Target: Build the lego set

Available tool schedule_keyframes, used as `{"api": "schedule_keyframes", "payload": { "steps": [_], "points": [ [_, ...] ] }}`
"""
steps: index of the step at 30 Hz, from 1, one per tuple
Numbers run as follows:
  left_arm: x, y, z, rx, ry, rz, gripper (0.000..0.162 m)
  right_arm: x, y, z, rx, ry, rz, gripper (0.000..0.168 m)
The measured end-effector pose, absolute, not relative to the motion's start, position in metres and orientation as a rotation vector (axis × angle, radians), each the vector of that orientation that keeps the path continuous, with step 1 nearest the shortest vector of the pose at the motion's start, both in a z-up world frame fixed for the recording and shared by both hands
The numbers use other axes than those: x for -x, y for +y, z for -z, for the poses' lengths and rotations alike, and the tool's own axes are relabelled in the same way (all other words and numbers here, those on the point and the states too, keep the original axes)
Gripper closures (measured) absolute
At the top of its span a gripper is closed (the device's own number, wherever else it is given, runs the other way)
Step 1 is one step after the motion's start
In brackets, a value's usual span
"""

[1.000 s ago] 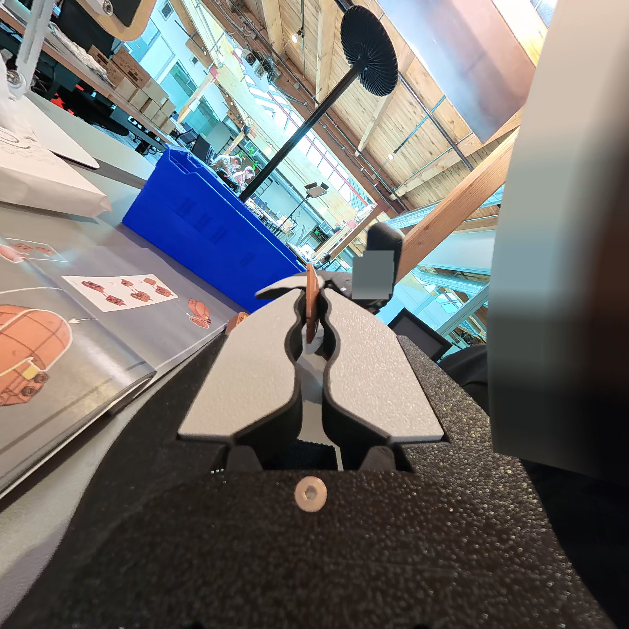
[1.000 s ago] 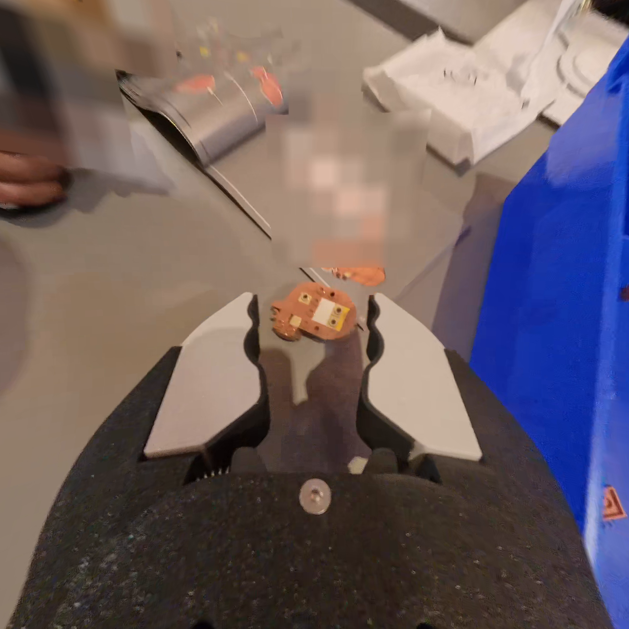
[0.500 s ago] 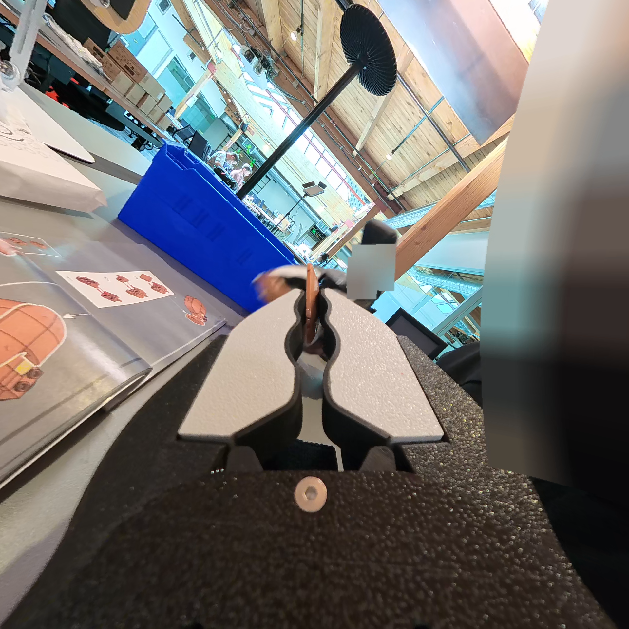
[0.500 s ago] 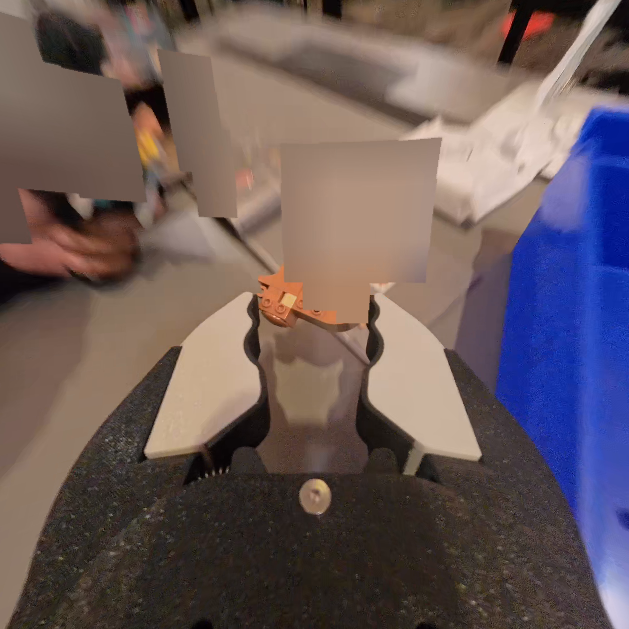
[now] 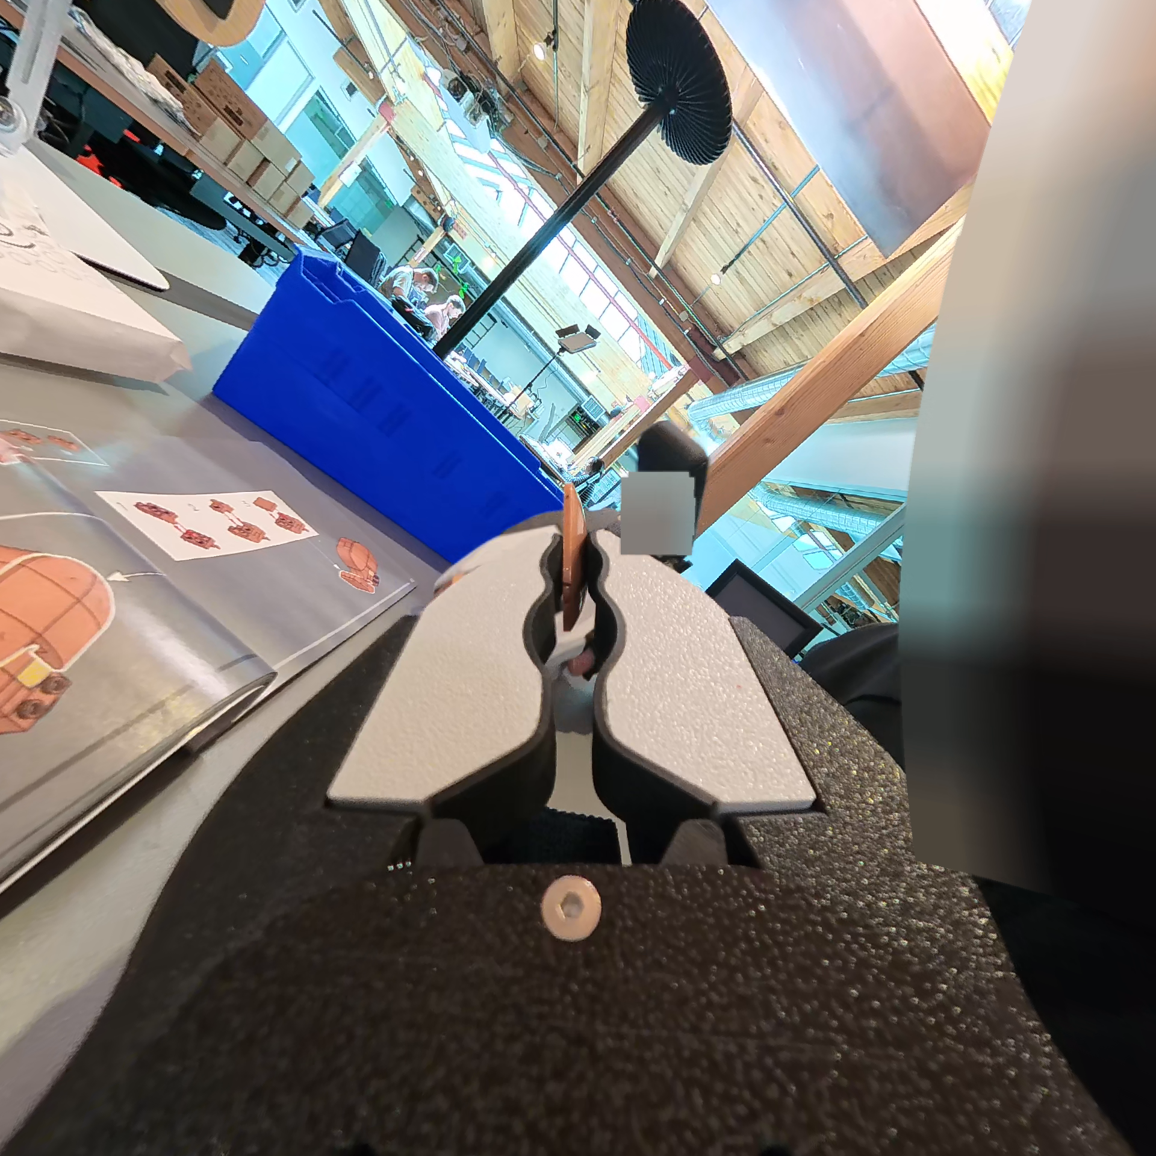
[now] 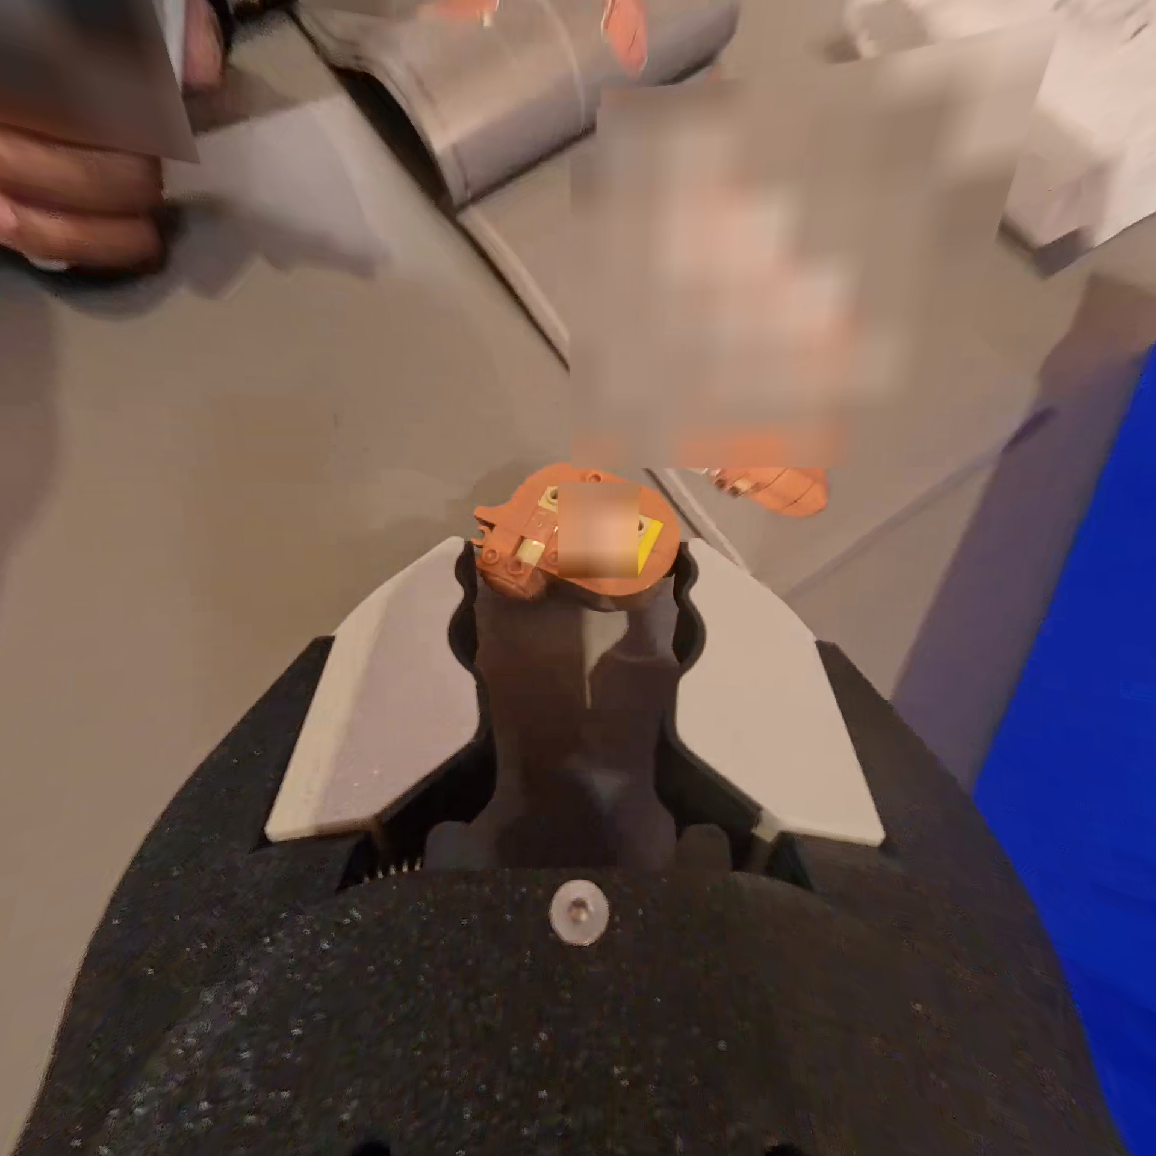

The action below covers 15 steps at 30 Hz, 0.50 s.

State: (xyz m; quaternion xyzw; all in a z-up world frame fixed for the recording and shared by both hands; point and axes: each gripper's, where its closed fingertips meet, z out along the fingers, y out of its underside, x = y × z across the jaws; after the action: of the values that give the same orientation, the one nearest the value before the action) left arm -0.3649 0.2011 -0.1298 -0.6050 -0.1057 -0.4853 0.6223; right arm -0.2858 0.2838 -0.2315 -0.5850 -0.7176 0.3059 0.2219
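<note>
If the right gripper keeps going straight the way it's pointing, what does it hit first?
Most likely the orange lego piece, which sits right at the tips of the open right gripper. Beyond it lies the grey table, though blur makes depth uncertain.

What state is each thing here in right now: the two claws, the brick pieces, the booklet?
Left claw: shut on a thin brown plate, held edge-on.
Right claw: open, its fingers either side of the brown lego assembly; contact unclear.
Instruction booklet: lying open on the table.
Blue bin: upright; contents hidden.
</note>
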Motion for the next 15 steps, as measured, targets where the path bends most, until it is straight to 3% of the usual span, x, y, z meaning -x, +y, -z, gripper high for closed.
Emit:
{"api": "schedule_keyframes", "payload": {
  "steps": [15],
  "points": [
    [0.363, 0.201, 0.131, 1.397, -0.242, 1.15, 0.156, 0.276, 0.267, 0.223, 1.549, -2.078, -0.88, 0.107]
  ]
}}
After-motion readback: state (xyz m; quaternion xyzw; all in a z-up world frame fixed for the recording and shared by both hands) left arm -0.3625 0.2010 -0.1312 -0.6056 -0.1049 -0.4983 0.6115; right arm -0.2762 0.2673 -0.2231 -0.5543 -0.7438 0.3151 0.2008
